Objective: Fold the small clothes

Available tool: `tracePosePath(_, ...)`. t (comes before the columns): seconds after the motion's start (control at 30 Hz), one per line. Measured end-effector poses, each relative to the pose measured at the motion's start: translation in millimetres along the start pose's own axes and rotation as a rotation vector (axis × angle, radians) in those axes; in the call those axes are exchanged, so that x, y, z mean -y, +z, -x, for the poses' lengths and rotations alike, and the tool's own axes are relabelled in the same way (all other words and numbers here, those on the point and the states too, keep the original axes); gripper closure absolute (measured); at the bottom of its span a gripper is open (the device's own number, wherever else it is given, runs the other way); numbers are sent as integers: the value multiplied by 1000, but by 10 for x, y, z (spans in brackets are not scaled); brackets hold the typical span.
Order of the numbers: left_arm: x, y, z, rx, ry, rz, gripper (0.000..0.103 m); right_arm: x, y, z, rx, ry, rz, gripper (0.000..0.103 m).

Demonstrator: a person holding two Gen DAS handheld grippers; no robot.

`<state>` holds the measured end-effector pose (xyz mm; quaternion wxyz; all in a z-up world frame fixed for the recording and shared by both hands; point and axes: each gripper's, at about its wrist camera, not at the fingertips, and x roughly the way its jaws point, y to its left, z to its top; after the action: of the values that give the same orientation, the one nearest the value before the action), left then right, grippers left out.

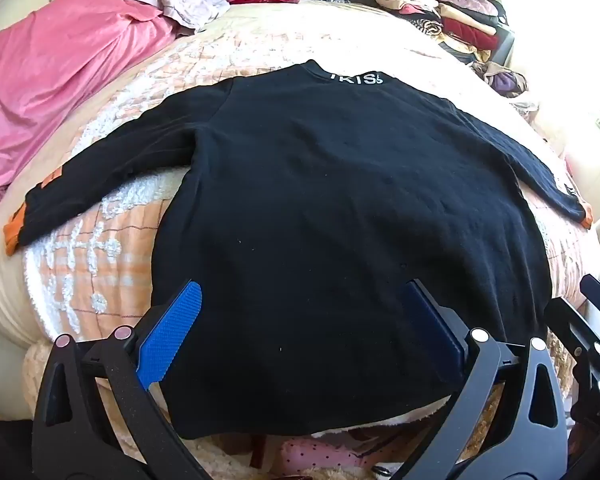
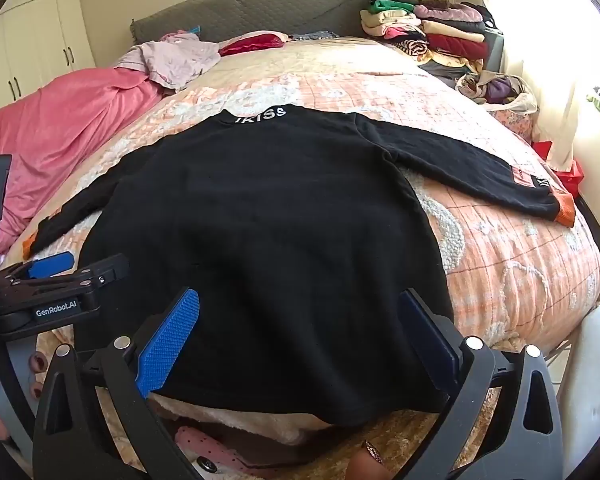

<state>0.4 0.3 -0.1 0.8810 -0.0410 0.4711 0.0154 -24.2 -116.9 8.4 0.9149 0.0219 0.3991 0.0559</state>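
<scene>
A small black long-sleeved knit top w/ orange cuffs and white lettering at the neck (image 1: 340, 200) (image 2: 260, 220) is spread flat on the bed, back side up, sleeves stretched out to both sides, hem laid at the near edge, neck twd the headboard.

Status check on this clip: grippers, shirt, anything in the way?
Left gripper and right gripper open, empty. Black shirt spread flat on bed, sleeves out, unfolded. Nothing on it.

Pink blanket (image 2: 60, 128) crowds the left; bedspread (image 2: 500, 264) right lies open.
</scene>
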Motion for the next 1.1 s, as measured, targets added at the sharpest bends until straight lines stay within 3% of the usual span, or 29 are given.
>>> tracePosePath(1.1,-30,50,65,29,10,-4,8,-28,7,7,-6,-4,-9,4)
